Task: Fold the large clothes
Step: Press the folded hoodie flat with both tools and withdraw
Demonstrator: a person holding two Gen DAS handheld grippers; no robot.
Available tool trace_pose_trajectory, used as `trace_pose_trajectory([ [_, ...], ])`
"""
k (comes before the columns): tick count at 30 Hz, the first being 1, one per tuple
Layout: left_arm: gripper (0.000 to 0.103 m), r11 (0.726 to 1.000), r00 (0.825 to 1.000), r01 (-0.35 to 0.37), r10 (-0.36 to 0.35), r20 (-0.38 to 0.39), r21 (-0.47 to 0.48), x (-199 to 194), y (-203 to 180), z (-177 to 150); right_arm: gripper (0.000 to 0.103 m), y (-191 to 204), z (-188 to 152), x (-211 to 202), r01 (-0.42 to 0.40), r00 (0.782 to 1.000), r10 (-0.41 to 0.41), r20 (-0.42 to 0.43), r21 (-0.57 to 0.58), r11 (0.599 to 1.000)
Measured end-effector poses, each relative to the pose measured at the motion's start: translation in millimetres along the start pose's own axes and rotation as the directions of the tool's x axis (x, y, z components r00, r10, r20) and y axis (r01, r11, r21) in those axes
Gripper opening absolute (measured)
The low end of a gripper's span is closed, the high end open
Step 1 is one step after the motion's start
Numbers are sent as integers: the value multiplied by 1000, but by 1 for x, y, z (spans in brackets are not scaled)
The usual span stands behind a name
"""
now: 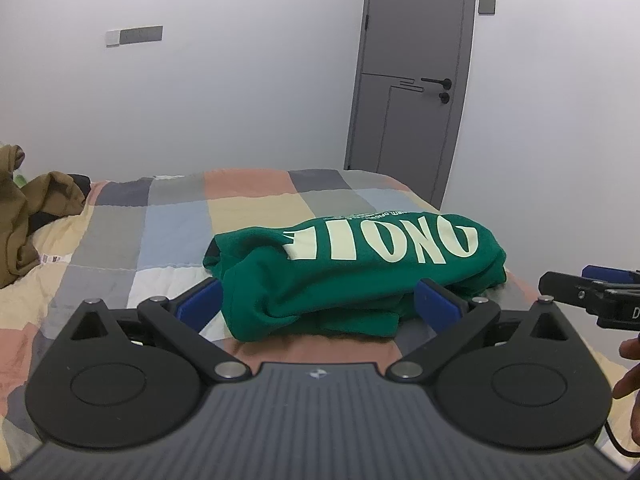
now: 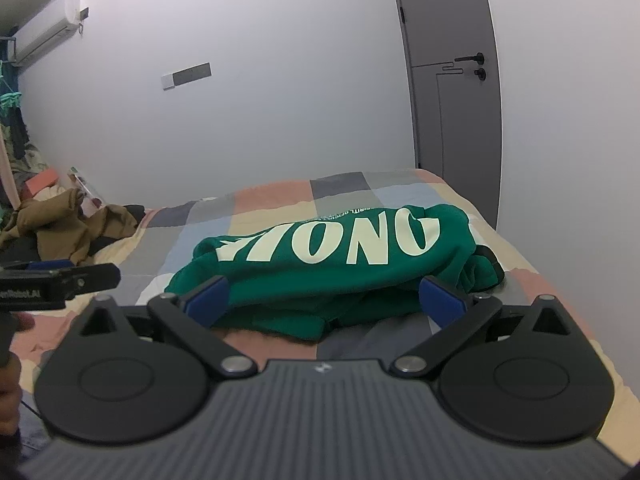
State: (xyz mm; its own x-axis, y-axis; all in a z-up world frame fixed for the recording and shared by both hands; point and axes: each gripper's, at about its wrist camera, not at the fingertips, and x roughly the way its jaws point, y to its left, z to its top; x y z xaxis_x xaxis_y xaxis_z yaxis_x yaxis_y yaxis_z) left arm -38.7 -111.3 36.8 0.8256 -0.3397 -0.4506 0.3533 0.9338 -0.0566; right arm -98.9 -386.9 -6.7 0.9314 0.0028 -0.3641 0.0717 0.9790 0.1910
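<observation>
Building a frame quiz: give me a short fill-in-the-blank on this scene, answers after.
1. The folded garment on the bed is ____ in colour.
2. The left gripper and the right gripper both stand ____.
3. The grey door is ____.
4. The quilt has a ____ pattern.

Answers: green; open; closed; checked

— Where is the folded green sweatshirt with large pale lettering (image 1: 352, 276) placed?
— It is laid on the bed covered with a checked patchwork quilt (image 1: 248, 200), toward its right edge, just before both hand-held grippers.

— What is found elsewhere?
— A crumpled brown garment (image 1: 28, 220) is heaped at the far left of the bed. A grey door (image 1: 412, 80) is set in the wall behind, to the right.
</observation>
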Motion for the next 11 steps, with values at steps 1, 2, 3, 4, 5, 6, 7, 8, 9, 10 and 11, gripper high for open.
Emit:
trace_pose_trajectory([
  [1, 103, 1000, 1000, -3, 3, -1, 1, 1, 0, 0, 103, 0, 0, 0, 0, 1000, 0, 0, 1, 1000],
  [2, 103, 1000, 1000, -3, 3, -3, 0, 1, 0, -1, 103, 0, 0, 0, -2, 1000, 2, 1, 1, 1000],
  [3, 103, 1000, 1000, -2, 2, -5, -2, 2, -1, -1, 103, 0, 1, 1, -2, 1000, 2, 0, -1, 1000],
  [4, 103, 1000, 1000, 1, -1, -6, -3, 2, -1, -1, 103, 0, 1, 1, -1, 1000, 1, 0, -3, 1000],
  [5, 103, 1000, 1000, 4, -4, -4, -2, 2, -2, -1, 103, 1, 1, 0, 1, 1000, -1, 1, -5, 1000],
  [6, 103, 1000, 1000, 6, -6, -1, 0, 2, -2, -2, 103, 1, 1, 0, 1, 1000, -1, 2, -4, 1000],
  [7, 103, 1000, 1000, 6, -6, 1, -1, 1, -2, -2, 103, 1, 1, 0, 0, 1000, 0, 1, -4, 1000],
  [8, 103, 1000, 1000, 6, -6, 4, -2, 1, -2, -2, 103, 1, 2, 0, 1, 1000, -1, 2, -5, 1000],
  [9, 103, 1000, 1000, 6, -6, 6, -4, 1, -2, -2, 103, 1, 1, 0, 1, 1000, -1, 1, -5, 1000],
  [10, 103, 1000, 1000, 5, -5, 7, -6, 0, -2, -2, 103, 1, 1, 0, 0, 1000, 0, 1, -5, 1000],
  [11, 103, 1000, 1000, 4, -4, 7, -7, 0, -1, -2, 103, 1, 1, 0, 1, 1000, -1, -1, -7, 1000],
])
